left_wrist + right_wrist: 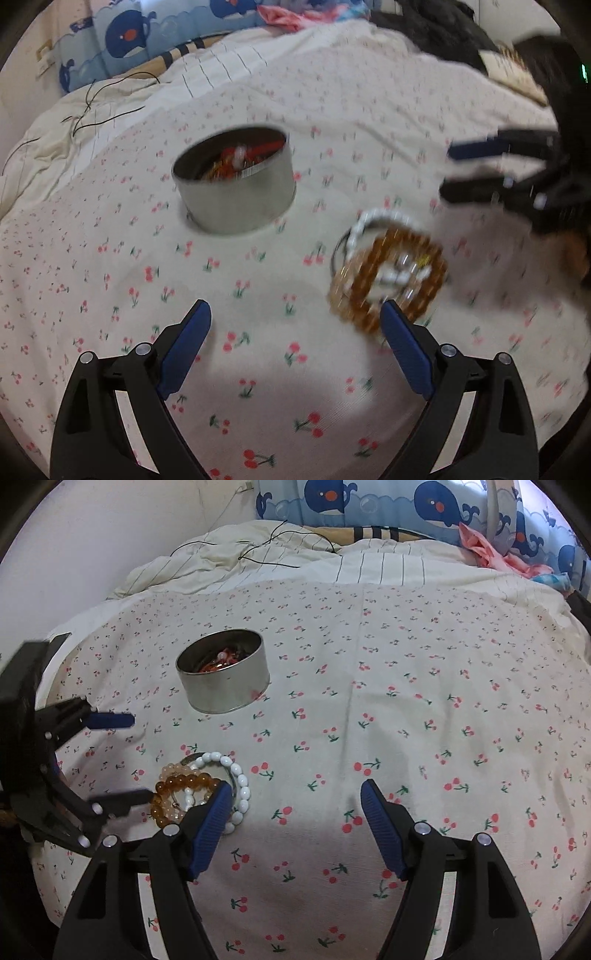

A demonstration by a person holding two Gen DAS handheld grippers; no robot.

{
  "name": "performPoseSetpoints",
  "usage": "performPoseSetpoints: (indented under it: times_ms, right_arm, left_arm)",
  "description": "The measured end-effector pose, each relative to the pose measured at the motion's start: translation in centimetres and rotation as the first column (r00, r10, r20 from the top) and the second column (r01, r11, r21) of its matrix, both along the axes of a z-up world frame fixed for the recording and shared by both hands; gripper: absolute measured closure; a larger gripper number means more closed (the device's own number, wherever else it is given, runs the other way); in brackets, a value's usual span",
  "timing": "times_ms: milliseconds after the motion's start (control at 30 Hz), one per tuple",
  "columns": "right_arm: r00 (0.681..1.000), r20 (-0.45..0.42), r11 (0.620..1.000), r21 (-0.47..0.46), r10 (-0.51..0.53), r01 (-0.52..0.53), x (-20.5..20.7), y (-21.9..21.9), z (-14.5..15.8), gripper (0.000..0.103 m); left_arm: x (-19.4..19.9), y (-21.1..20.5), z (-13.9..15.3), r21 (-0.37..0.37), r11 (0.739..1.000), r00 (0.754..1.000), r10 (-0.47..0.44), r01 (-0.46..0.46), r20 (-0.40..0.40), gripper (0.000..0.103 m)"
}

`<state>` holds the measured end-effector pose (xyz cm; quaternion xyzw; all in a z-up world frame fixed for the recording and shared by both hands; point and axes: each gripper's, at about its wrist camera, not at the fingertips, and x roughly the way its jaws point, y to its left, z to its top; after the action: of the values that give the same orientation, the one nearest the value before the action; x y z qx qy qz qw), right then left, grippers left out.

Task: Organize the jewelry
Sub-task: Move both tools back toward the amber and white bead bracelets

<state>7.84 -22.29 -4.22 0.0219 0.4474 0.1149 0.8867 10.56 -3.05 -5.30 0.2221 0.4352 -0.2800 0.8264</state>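
Observation:
A round metal tin (236, 181) with red jewelry inside stands on the cherry-print bedsheet; it also shows in the right wrist view (223, 672). A pile of bracelets lies on the sheet: an amber bead bracelet (391, 280), a white bead bracelet (369, 221) and a pale peach one. The right wrist view shows the amber bracelet (181, 786) and the white bracelet (240, 786). My left gripper (295, 314) is open, its right finger at the pile's near edge. My right gripper (295, 794) is open and empty, just right of the pile.
A crumpled striped duvet (258, 554) with a thin black cable lies at the back. A whale-print bumper (406, 502) and pink clothes (517, 561) line the far side. Dark bags (443, 33) lie at the far right.

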Motion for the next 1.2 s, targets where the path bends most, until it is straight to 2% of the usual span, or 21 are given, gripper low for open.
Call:
performPoseSetpoints:
  times_ms: [100, 167, 233, 300, 367, 400, 433, 533, 600, 700, 767, 800, 867, 900, 933, 1033, 1133, 1200]
  right_arm:
    - [1.000, -0.011, 1.000, -0.015, 0.004, -0.004, 0.2, 0.4, -0.5, 0.033]
    - [1.000, -0.016, 1.000, -0.024, 0.000, 0.000, 0.3, 0.5, -0.8, 0.031]
    - [1.000, -0.019, 1.000, -0.025, -0.009, 0.008, 0.4, 0.4, -0.9, 0.031]
    - [1.000, -0.019, 1.000, -0.023, -0.019, 0.019, 0.5, 0.3, -1.0, 0.029]
    - [0.999, -0.024, 1.000, -0.022, -0.021, 0.020, 0.7, 0.3, -1.2, 0.028]
    - [0.999, -0.028, 1.000, -0.024, -0.020, 0.019, 0.7, 0.3, -1.3, 0.028]
    - [0.999, -0.033, 0.999, -0.027, -0.019, 0.018, 0.8, 0.3, -1.4, 0.028]
    - [0.999, -0.041, 0.999, -0.031, -0.016, 0.015, 0.9, 0.4, -1.7, 0.028]
    - [0.999, -0.042, 0.999, -0.030, -0.014, 0.013, 0.9, 0.5, -1.7, 0.028]
    - [0.999, -0.047, 0.999, -0.032, -0.015, 0.013, 0.9, 0.5, -1.8, 0.027]
    - [0.999, -0.049, 0.999, -0.034, -0.014, 0.012, 0.9, 0.5, -1.8, 0.027]
    - [0.999, -0.049, 0.999, -0.034, -0.013, 0.011, 0.9, 0.6, -1.8, 0.026]
    - [0.999, -0.052, 0.999, -0.034, -0.012, 0.010, 1.0, 0.6, -1.9, 0.026]
    - [0.998, -0.055, 0.999, -0.035, -0.010, 0.009, 1.0, 0.6, -1.9, 0.025]
    - [0.998, -0.056, 0.999, -0.039, -0.009, 0.007, 1.1, 0.7, -2.0, 0.025]
    - [0.998, -0.057, 0.999, -0.044, -0.006, 0.003, 1.1, 0.8, -2.0, 0.024]
    - [0.998, -0.059, 0.999, -0.042, -0.005, 0.003, 1.1, 0.8, -2.1, 0.024]
    - [0.998, -0.060, 0.999, -0.042, -0.005, 0.003, 1.1, 0.8, -2.1, 0.024]
  left_arm:
    - [0.0, 0.9, -0.6, 0.020, 1.000, 1.000, 0.011, -0.010, -0.010, 0.014]
    - [0.3, 1.8, -0.8, 0.060, 0.997, 0.999, 0.038, -0.039, 0.015, 0.014]
    - [0.9, 3.0, -0.6, 0.049, 0.995, 0.996, 0.084, -0.085, 0.005, 0.014]
    - [1.3, 3.8, 0.3, -0.044, 0.994, 0.995, 0.097, -0.098, -0.029, 0.014]
    - [1.2, 3.8, 1.1, -0.147, 0.986, 0.995, 0.075, -0.083, -0.059, 0.014]
    - [1.0, 3.2, 1.1, -0.175, 0.983, 0.996, 0.048, -0.061, -0.075, 0.014]
    - [0.7, 2.5, 0.9, -0.170, 0.985, 0.997, 0.024, -0.036, -0.076, 0.014]
    - [-0.3, 0.7, -0.5, -0.057, 0.998, 0.999, -0.008, 0.005, -0.041, 0.014]
    - [-0.3, 0.9, -0.7, -0.041, 0.999, 0.999, 0.009, -0.011, -0.043, 0.014]
    - [0.6, 2.1, -1.1, 0.036, 0.996, 0.996, 0.086, -0.086, -0.022, 0.014]
    - [1.4, 3.3, -0.8, -0.006, 0.988, 0.987, 0.151, -0.151, -0.060, 0.014]
    - [1.4, 3.4, -0.5, -0.044, 0.987, 0.986, 0.152, -0.155, -0.066, 0.014]
    - [0.9, 2.9, 0.3, -0.130, 0.985, 0.992, 0.099, -0.109, -0.081, 0.014]
    - [0.6, 2.3, 0.4, -0.145, 0.986, 0.994, 0.071, -0.082, -0.083, 0.014]
    - [0.3, 1.8, 0.2, -0.144, 0.988, 0.996, 0.052, -0.063, -0.078, 0.014]
    - [0.0, 0.5, -1.2, -0.066, 0.996, 0.997, 0.056, -0.060, -0.055, 0.014]
    - [0.8, 1.3, -1.2, -0.050, 0.996, 0.995, 0.073, -0.077, -0.071, 0.013]
    - [1.8, 2.3, -1.6, 0.023, 0.993, 0.991, 0.118, -0.117, -0.059, 0.013]
